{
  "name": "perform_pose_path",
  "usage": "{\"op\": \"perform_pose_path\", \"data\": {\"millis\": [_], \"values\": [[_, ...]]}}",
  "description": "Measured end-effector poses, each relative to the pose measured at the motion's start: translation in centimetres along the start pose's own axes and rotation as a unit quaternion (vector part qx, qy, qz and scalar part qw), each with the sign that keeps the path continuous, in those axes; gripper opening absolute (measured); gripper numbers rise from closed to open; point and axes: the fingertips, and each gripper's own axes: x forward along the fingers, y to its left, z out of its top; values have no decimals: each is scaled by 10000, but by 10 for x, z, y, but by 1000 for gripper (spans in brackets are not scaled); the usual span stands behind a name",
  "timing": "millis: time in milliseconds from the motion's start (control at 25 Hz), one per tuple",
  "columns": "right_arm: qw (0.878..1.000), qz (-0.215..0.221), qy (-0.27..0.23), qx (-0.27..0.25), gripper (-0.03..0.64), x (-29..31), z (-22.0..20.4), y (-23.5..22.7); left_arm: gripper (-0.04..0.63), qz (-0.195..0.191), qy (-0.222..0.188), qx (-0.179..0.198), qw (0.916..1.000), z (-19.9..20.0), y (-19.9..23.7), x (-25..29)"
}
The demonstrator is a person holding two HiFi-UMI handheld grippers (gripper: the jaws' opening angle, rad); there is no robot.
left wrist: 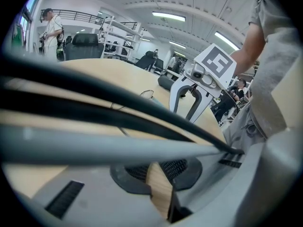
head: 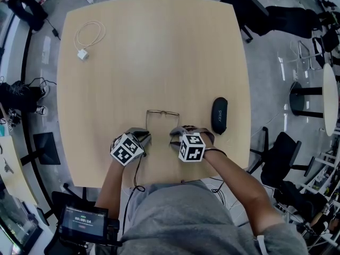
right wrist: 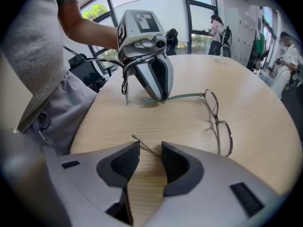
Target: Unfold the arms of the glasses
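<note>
On the bench (head: 159, 47), the glasses (head: 162, 111) lay with both arms out. The left hand-held gripper (right wrist: 158, 97) pinched one tip; the right hand-held gripper (right wrist: 146, 148) stood barely open around the other. Little seemed left.

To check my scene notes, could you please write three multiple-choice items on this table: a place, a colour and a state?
1. Where is the case? A) right of the glasses B) on the glasses C) in a far corner
2. The coiled cable is: A) red B) white C) black
3. The glasses' arms are: A) folded B) unfolded C) missing
Answers: 1A, it lies apart at their right; 2B, a white loop; 3B, both stretch back from the frame.
</note>
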Motion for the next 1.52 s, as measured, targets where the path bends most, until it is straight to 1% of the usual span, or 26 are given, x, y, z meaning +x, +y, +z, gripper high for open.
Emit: {"op": "perform_pose_path", "data": {"millis": [240, 360, 720, 960, 1320, 1520], "values": [[9988, 249, 133, -390, 143, -3, -9, 5, 28, 24, -28, -11, 10000, 5, 0, -3], [9984, 302, 164, -452, 143, -5, -13, 6, 28, 16, -42, -16, 10000, 5, -1, -2], [9985, 315, 144, -415, 143, -7, -16, 7, 28, 40, -42, 11, 10000, 7, 0, -3], [9980, 359, 235, -459, 143, -10, -24, 11, 28, 41, -44, 45, 10000, 7, 0, -2], [9987, 267, 262, -350, 143, -9, -26, 11, 28, 72, -56, 84, 9999, 7, 1, -5], [9992, 209, 233, -240, 143, -15, -31, 15, 28, -22, -87, 122, 9999, 8, -7, 1]]}}
